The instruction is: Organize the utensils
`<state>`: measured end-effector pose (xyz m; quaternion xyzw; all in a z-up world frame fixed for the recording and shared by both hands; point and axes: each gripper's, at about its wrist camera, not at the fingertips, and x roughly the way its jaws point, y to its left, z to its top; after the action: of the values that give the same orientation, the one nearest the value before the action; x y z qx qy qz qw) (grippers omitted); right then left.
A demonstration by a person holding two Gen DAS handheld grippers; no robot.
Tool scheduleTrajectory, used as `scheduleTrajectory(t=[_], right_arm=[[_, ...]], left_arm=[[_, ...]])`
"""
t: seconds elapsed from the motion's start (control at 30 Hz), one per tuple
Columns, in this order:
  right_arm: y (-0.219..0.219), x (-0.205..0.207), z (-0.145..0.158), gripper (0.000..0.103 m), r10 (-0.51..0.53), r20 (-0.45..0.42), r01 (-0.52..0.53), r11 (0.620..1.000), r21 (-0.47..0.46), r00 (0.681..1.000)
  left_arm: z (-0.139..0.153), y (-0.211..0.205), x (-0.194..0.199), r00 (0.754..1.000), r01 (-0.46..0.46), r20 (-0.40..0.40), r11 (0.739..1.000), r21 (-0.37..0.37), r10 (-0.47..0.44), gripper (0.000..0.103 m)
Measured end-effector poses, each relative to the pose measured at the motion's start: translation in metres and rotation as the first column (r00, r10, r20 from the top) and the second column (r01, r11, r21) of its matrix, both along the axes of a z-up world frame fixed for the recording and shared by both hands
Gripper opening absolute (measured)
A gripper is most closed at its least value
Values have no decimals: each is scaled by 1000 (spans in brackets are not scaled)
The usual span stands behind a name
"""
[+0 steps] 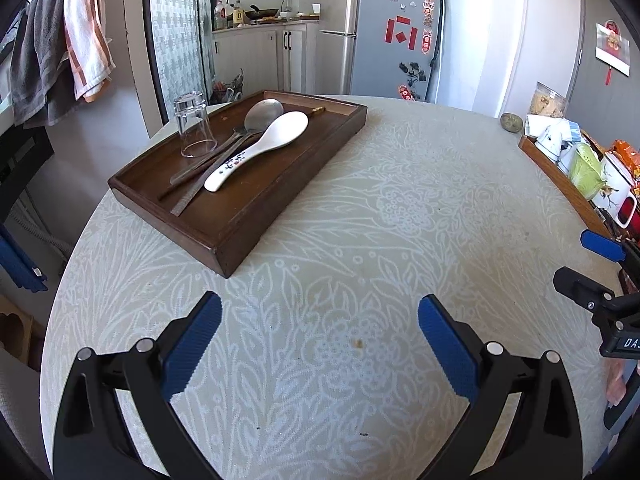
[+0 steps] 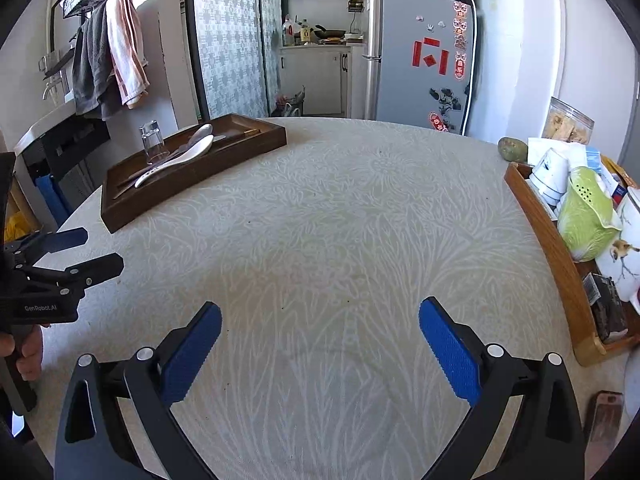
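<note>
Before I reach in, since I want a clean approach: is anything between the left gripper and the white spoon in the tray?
Only the near wall of the dark tray; bare tablecloth lies between the left gripper and it. The white spoon rests on top.

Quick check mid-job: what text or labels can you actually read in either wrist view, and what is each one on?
"GenRobot.AI": white print on the left gripper's black body, right wrist view.
"DA": cut-off white letters on the right gripper's body, left wrist view.
Red decorations on the fridge: characters too blurred to read.
White ceramic spoon handle markings: unreadable.

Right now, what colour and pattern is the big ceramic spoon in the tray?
White ceramic spoon with small red-and-black markings on its handle; clearest in the left wrist view.
</note>
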<state>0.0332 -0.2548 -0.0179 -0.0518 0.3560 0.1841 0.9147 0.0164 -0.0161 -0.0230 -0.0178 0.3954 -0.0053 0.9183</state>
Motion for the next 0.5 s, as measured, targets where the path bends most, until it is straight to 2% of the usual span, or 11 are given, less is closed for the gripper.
scheduleTrajectory(t=[0.1,0.27,0.37,0.5], right_arm=[[1,-1,2,100,4,1,-4,1000,12,1000],[3,-6,10,100,5,33,-6,999,38,999],[4,-13,18,100,2,84,-7,999,53,996],[9,-22,26,100,30,184,-41,997,60,983]], left_arm=[[1,1,-2,1000,6,9,1000,-16,-6,100],[7,-3,-9,999,39,32,999,11,-39,100],[18,0,-19,994,14,106,1000,0,-14,100],[35,5,-32,971,-38,236,999,28,31,100]])
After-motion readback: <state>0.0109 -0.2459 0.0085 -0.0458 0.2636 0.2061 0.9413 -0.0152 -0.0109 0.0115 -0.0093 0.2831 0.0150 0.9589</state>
